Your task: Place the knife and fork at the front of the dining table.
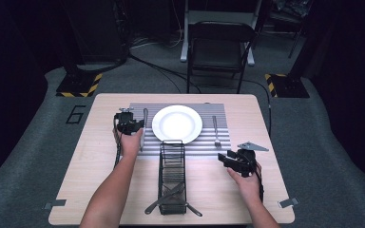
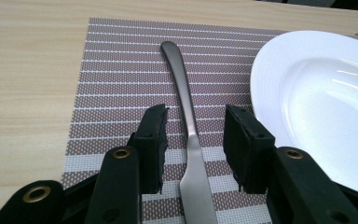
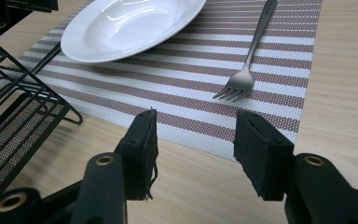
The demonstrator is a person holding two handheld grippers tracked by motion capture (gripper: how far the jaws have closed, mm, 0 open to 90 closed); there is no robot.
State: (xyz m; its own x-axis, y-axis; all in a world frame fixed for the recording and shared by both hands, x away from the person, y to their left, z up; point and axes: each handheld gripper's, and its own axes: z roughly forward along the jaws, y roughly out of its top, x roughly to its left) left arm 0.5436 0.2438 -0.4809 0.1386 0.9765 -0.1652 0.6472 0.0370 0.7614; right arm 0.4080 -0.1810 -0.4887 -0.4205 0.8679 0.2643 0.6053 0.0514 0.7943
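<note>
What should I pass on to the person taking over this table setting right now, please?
Left gripper: open, jaws either side of the knife without pressing it; the knife lies flat on the striped mat, left of the plate.
Right gripper: open, empty, above bare table near the mat's edge.
Done: plate centred on the mat, fork laid to its right, knife laid to its left.
Left: the wire rack holds more cutlery, probably next to be laid; lift the left gripper clear first.
</note>
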